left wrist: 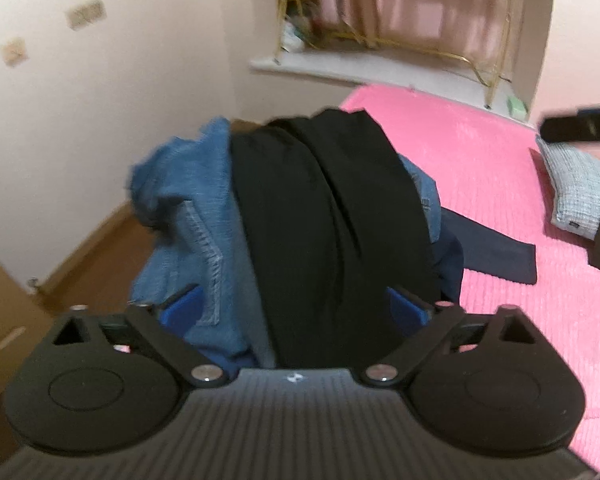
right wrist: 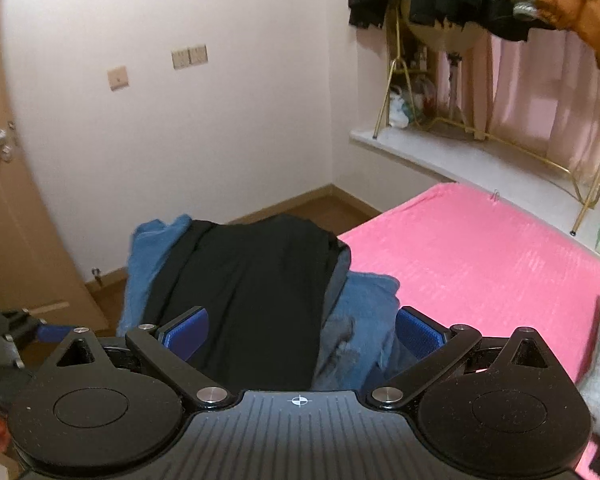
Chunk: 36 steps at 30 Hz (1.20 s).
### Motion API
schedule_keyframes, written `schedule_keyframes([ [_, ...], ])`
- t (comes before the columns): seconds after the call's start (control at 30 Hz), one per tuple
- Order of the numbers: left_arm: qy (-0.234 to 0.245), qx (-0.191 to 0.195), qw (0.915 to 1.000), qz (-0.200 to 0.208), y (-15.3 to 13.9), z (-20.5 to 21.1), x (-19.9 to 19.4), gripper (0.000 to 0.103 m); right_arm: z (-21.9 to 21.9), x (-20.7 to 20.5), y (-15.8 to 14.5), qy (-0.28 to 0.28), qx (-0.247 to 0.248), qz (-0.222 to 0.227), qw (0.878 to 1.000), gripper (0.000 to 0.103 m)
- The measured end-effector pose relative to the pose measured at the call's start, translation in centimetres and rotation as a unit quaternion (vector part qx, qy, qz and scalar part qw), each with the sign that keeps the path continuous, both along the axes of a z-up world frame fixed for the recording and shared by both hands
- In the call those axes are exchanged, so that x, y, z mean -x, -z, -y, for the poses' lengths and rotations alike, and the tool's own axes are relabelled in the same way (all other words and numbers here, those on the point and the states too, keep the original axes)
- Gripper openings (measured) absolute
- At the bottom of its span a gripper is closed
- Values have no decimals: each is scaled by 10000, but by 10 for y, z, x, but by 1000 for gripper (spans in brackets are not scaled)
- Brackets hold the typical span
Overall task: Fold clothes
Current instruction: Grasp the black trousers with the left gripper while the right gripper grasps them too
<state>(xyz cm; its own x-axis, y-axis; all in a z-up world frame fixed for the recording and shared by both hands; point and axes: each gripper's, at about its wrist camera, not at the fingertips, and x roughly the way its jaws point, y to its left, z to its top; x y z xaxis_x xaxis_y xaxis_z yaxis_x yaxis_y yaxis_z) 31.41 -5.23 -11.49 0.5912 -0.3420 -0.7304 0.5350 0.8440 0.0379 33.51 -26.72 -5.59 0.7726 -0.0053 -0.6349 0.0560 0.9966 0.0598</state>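
A heap of unfolded clothes is seen at the left edge of the pink ribbed bed cover [left wrist: 480, 160], close in front of both claws. At the left of the heap, a crumpled blue denim garment [left wrist: 180, 208] is bunched up with a seam showing. Over its middle, a black smooth-fabric garment [left wrist: 320, 220] is draped in loose lengthwise folds. To the right, a dark navy piece of cloth [left wrist: 496, 252] is laid flat on the bed cover, its outline straight; whether it is a folded item cannot be told. Further right, a light grey knitted item [left wrist: 580, 188] is lying near the bed's right side.

The left claw [left wrist: 296, 304] is held open, its blue pads standing on either side of the heap with nothing clamped between them. The right claw [right wrist: 300, 332] is likewise spread wide around the black and denim cloth, gripping nothing.

As judged from the heap, the denim and black garments remain to be spread and folded. The flat navy cloth may be counted as done, though this is not settled.
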Motion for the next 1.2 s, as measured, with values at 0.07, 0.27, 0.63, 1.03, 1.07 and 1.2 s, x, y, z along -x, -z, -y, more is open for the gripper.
schedule_keyframes([
  [0.07,191,-16,9998,-111,15,7,-28,85,-1,-35,10,-50,103,-155,9998,102],
  [0.27,606,-42,9976,-342,52,22,-79,81,2,-118,50,-216,209,-552,9980,102],
  [0.63,573,220,9969,-484,66,24,-93,48,15,-187,94,-330,577,-945,9933,102],
  [1.03,530,387,9963,-552,57,10,-97,3,10,-231,123,-558,571,-1137,9903,2],
  [1.07,526,401,9963,-558,57,8,-97,3,9,-229,117,-589,558,-1041,9913,2],
  [1.2,954,613,9933,-235,28,7,-82,2,14,-211,73,-392,347,-362,9980,0],
])
